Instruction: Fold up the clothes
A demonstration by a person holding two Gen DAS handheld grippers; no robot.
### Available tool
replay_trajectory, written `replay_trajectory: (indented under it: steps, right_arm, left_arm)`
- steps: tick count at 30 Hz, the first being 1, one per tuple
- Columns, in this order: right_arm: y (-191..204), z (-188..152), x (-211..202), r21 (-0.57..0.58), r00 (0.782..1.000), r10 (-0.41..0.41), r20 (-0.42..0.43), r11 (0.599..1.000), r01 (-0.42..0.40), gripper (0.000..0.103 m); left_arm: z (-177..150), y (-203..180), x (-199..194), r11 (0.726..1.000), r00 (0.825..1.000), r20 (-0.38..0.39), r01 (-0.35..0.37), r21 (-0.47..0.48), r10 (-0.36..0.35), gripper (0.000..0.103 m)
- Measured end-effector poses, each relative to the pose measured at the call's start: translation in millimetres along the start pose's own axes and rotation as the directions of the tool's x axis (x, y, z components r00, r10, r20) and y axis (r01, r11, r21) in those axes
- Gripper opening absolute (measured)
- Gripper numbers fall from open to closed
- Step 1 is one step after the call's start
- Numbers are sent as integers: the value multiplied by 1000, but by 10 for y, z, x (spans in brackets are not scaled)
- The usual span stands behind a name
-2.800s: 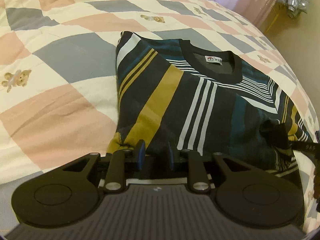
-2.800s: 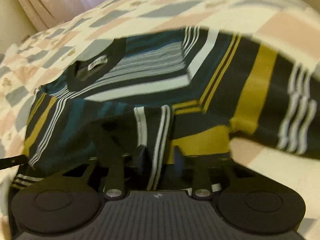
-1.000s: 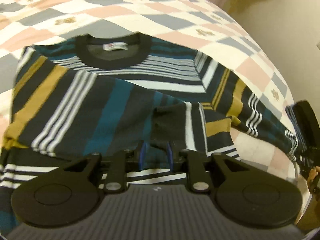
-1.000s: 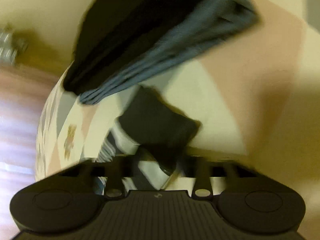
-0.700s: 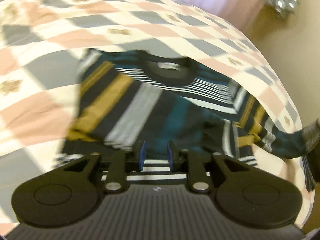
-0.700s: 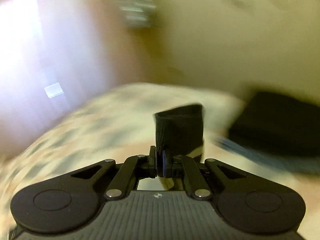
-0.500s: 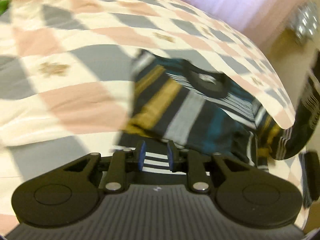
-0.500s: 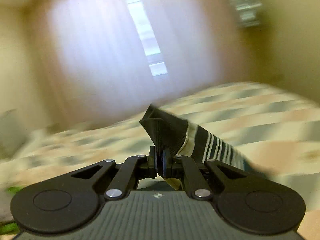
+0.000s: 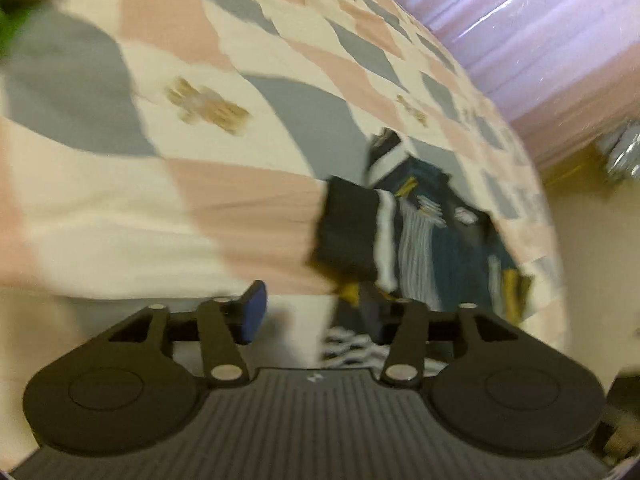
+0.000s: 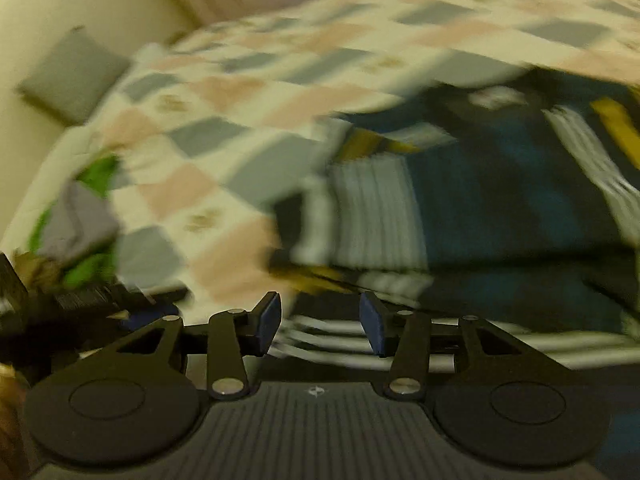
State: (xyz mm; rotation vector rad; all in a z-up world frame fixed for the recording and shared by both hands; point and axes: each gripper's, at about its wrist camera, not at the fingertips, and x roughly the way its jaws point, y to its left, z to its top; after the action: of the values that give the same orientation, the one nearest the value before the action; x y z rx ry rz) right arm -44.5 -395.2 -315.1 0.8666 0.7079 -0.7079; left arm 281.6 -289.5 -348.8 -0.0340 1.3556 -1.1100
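Both jaws are opening with nothing pinched between them: the left gripper (image 9: 312,312) is hanging over the checked pink, grey and cream bedspread (image 9: 132,200) beside the garment's edge, and the right gripper (image 10: 320,322) is hovering over its striped hem, probably letting go after laying a sleeve across. The dark knit sweater with teal, white and mustard stripes (image 10: 480,200) is lying mostly flat, its black cuff (image 9: 348,232) folded inward. Further off, crumpled green and grey clothes (image 10: 80,224) are waiting.

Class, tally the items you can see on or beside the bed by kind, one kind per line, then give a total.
Striped sweater: 1
Green garment, partly under grey cloth: 1
Checked quilt: 1
Grey pillow: 1
Hand-held gripper: 2, left hand-held gripper and right hand-held gripper, both opening
Total: 6
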Motion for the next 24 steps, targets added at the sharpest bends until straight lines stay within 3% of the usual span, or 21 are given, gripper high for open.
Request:
replay_trajectory:
  steps: [4, 6, 9, 11, 12, 13, 15, 18, 19, 21, 23, 24]
  right_arm:
    - [-555, 36, -262, 109, 991, -130, 24, 986, 126, 47]
    - [-799, 57, -415, 144, 979, -195, 56, 972, 185, 51]
    - [-1105, 90, -590, 127, 945, -316, 90, 944, 304, 51]
    - [-1298, 90, -662, 75, 903, -415, 107, 909, 409, 51]
    - [-1370, 83, -671, 31, 877, -468, 110, 884, 467, 51]
    - [-1437, 73, -677, -16, 848, -517, 114, 853, 522, 51]
    - [-1540, 29, -641, -148, 799, -587, 131, 786, 601, 51]
    - [-1602, -73, -481, -372, 752, -636, 175, 664, 648, 50]
    - [-1600, -105, -427, -439, 749, -633, 192, 628, 643, 49]
    - [-1571, -142, -321, -538, 756, -613, 229, 568, 623, 46]
    - [-1546, -168, -148, -625, 752, -604, 265, 487, 611, 43]
    - [-1539, -181, -64, -661, 749, -600, 281, 444, 604, 41]
  left_arm:
    - [97, 52, 462, 984, 997, -37, 58, -165, -65, 55]
    - [112, 102, 610, 970, 998, -28, 51, -238, -60, 57]
    - [142, 151, 736, 947, 998, -2, 52, -318, -55, 55]
    - [168, 117, 773, 949, 999, 2, 50, -313, -53, 46]
    - [179, 85, 792, 954, 999, -2, 45, -298, -48, 33]
    - [182, 41, 806, 962, 999, -10, 33, -271, -37, 26]
    - [174, -36, 822, 975, 1000, -18, 20, -221, -24, 19]
    - [152, -70, 838, 981, 1000, -28, 1, -195, -6, 23]
    - [147, -61, 850, 980, 999, -34, -13, -198, 6, 30]
    - [132, -40, 880, 979, 999, -40, -25, -203, 18, 31]
    - [136, -79, 892, 984, 999, -36, -29, -177, 23, 28]
    - [139, -111, 899, 987, 999, -35, -30, -159, 25, 21]
